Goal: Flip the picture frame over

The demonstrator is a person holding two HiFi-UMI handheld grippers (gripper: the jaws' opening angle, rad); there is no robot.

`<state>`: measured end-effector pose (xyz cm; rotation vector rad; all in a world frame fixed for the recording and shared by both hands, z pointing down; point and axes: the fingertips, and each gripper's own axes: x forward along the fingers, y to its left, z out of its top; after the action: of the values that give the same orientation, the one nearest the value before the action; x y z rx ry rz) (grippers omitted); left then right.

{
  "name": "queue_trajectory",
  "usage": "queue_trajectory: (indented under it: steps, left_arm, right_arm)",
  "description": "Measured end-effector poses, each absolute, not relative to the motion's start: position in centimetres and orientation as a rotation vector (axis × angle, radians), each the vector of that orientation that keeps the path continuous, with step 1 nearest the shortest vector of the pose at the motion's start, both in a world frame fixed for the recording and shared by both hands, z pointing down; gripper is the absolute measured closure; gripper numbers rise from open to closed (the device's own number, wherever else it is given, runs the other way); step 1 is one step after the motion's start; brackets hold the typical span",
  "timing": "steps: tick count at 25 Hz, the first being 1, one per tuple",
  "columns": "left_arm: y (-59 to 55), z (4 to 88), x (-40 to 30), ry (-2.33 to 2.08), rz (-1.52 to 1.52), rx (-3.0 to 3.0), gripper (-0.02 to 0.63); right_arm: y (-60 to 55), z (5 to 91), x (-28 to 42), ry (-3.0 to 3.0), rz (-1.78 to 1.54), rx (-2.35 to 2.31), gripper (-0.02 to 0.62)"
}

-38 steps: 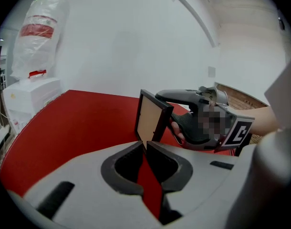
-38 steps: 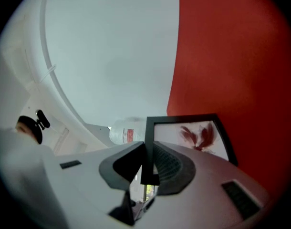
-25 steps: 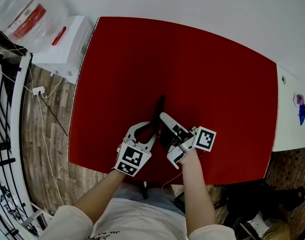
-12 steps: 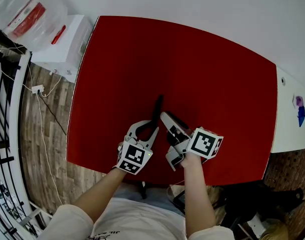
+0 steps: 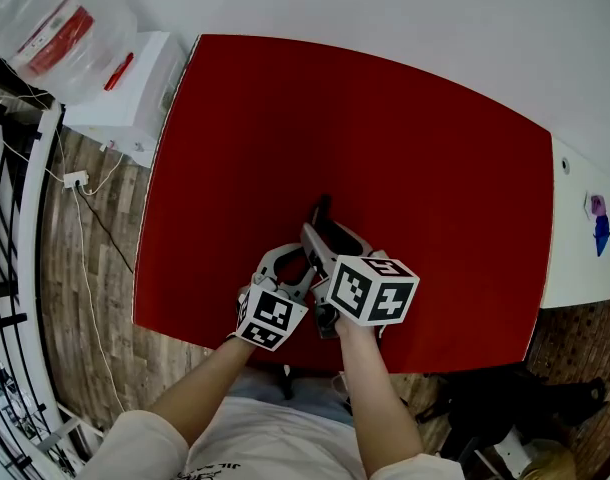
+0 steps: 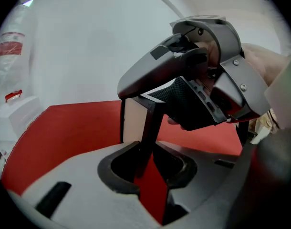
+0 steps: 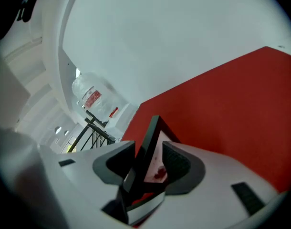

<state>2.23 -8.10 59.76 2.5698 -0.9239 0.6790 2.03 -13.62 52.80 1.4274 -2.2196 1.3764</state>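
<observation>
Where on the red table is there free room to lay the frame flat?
Free: the red tabletop from the black picture frame out to its far, left and right edges. Crowded: near edge centre, where the left claw grips the frame and the right claw, opening, straddles it.

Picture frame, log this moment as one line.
picture frame: on edge | left gripper: gripping it | right gripper: fingers opening around it

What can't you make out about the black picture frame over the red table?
Image in the black picture frame: edge-on in the head view; the right gripper, jaws opening around it, covers most in its own view.
Whether it touches the red table: the left gripper and right gripper hide its lower edge.
Print on the clear plastic bag: too small, head view.
</observation>
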Motion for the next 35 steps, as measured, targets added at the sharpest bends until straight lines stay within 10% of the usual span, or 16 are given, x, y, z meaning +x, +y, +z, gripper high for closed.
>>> queue_trajectory:
  steps: [12,35]
  left_arm:
    - [-6.7,59.4,3.5,-0.821,0.658,2.617,0.506]
    - [-10.7,65.4,1.9,-0.957,0.866,2.381,0.6]
  right_arm:
    - [-13.0,53.3,5.7,-2.129,1.285,1.503,0.522]
    - [-13.1,59.4,12.6,-1.945,1.102,1.591,0.522]
